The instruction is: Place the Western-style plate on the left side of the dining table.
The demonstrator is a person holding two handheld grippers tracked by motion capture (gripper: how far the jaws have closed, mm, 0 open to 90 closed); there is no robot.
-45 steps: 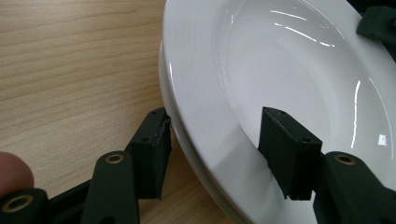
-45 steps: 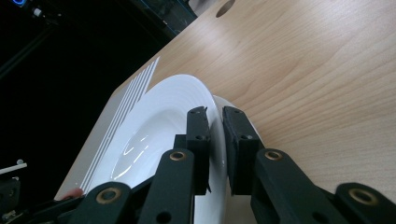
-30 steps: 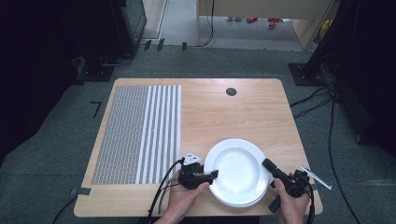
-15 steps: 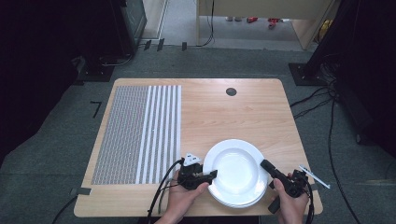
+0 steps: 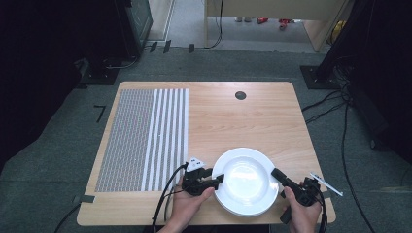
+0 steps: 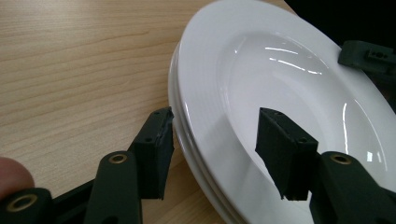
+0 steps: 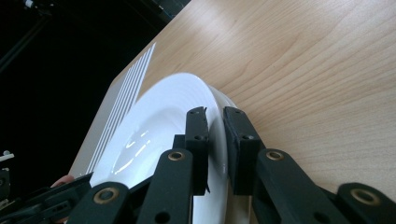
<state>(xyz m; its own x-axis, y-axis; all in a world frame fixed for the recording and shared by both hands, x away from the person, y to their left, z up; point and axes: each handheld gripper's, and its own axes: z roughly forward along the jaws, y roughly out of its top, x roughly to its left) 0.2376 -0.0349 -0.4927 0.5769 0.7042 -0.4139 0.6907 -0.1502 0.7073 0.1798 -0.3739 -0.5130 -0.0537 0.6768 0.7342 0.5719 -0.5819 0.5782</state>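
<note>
A stack of white plates lies near the table's front edge, between my two grippers. My left gripper is at the stack's left rim. In the left gripper view it stands open, with one jaw outside the rim and the other over the top plate, and neither jaw presses on it. From the right comes my right gripper. In the right gripper view it has its jaws closed onto the thin rim of the top plate.
A grey and white striped mat covers the table's left part. Near the far edge is a black round grommet. A thin white pen-like item lies at the right front corner. Bare wood stretches beyond the plates.
My right gripper has edged slightly left onto the plate's rim. The left gripper and the plates have hardly moved.
</note>
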